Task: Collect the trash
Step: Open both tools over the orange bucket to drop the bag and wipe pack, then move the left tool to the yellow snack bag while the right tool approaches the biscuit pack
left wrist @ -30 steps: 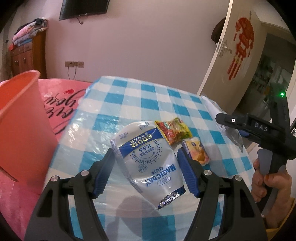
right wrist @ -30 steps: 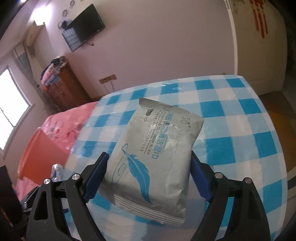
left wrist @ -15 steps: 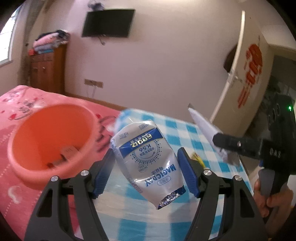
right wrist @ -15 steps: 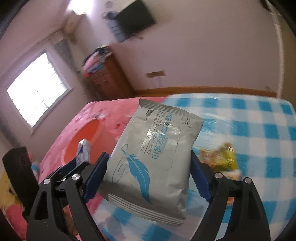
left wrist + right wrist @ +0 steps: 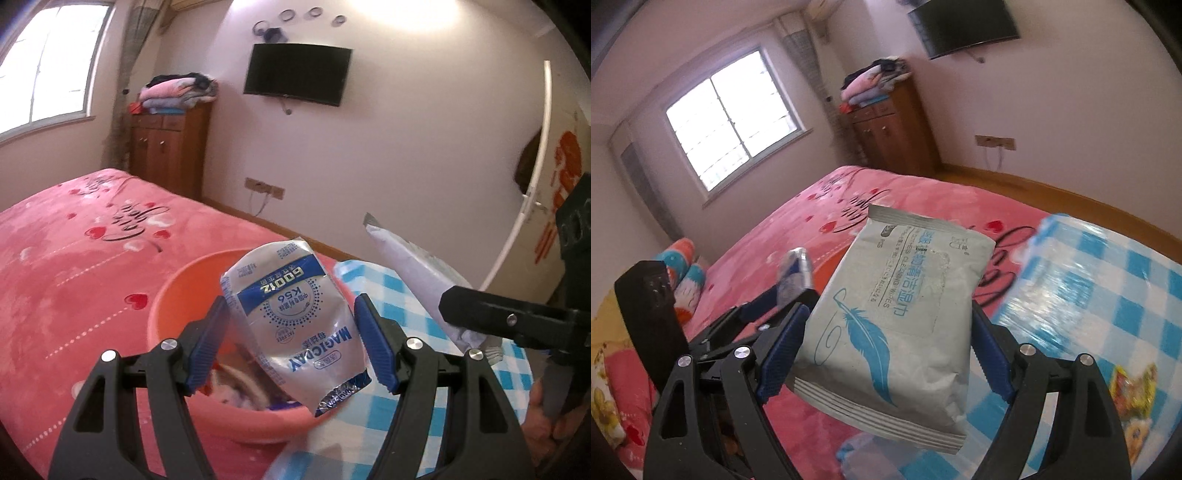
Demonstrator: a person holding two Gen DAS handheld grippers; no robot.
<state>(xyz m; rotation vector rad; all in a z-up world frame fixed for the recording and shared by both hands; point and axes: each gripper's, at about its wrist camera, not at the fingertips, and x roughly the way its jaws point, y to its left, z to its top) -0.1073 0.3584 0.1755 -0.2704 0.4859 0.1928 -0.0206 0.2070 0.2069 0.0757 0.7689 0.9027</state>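
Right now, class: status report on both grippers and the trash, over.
Left gripper shut on silver pouch, above orange bin. Right gripper shut on wipes pack. Nothing blocking.

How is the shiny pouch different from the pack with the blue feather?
The silver pouch is glossy with a blue band; the wipes pack is matte grey with a feather drawing. The pouch hangs over the orange bucket; the pack hangs beside it. Both are clamped in grippers.
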